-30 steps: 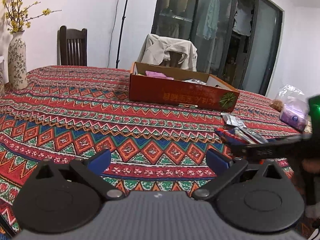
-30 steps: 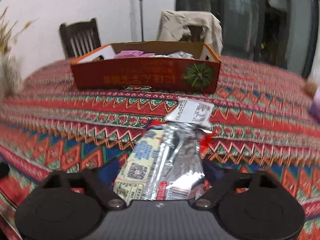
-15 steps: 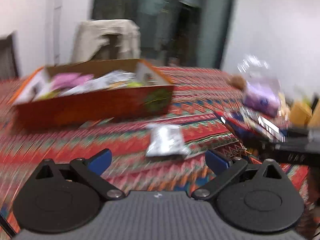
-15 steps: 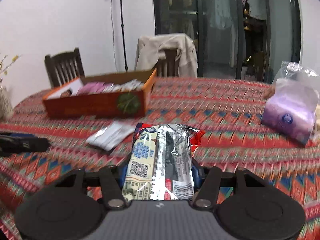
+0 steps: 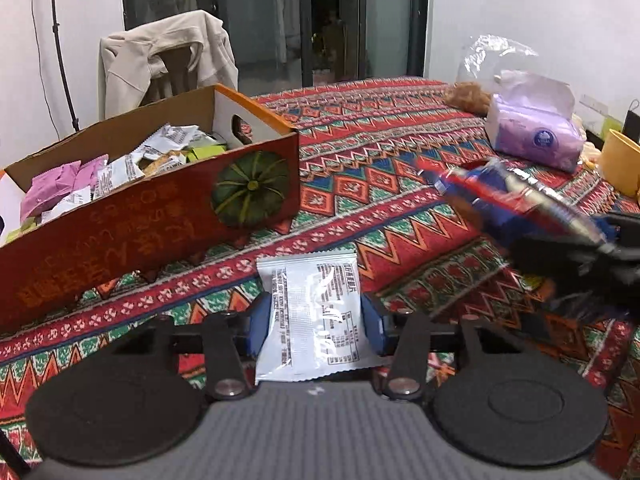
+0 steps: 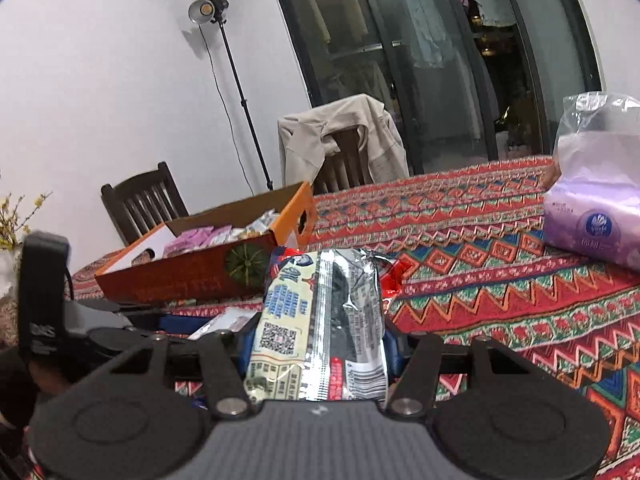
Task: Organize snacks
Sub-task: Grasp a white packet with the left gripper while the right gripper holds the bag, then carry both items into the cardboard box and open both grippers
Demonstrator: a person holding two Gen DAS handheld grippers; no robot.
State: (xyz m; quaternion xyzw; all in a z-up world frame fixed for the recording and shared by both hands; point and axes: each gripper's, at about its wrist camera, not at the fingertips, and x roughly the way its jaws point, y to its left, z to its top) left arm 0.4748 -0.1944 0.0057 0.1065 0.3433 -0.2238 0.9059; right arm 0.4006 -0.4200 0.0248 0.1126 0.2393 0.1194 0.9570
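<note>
Nearest in the left wrist view, the left gripper [image 5: 316, 320] has its blue pads against the two side edges of a white snack packet [image 5: 312, 320]. Its jaws have just been closing, and the packet now sits between them, squeezed about halfway in, its printed back facing up. The packet lies low over the patterned tablecloth [image 5: 400, 200]; whether it is lifted clear of the cloth cannot be told.

The right gripper [image 6: 316, 336] is pinched on a long silver snack bag [image 6: 320, 320] with a barcode and a square code on its back. The bag is held lengthwise, sticking out forward past the pads, and a red and blue edge shows at its far end. In the left view the same bag appears to the right, blurred, carried above the cloth.

In the right view, the body of the left gripper sits low at the left, partly covering the corner of the white packet and the cloth beneath.

Just beyond the white packet stands an open red cardboard box [image 5: 152, 216] with a green pumpkin picture on its front. It sits at an angle and holds a loose heap of small packets, pink, white and yellow-green. Its near wall stands between the packet and the heap inside.

Further right on the table lies a purple pack of tissues [image 5: 536, 136] in clear plastic, with a yellow cup [image 5: 620, 168] at the edge of view. Behind the table, a chair [image 6: 344, 156] carries a beige jacket, a dark wooden chair [image 6: 140, 200] stands left of it, and a lamp on a stand [image 6: 208, 10] rises by the white wall beside dark glass doors.
</note>
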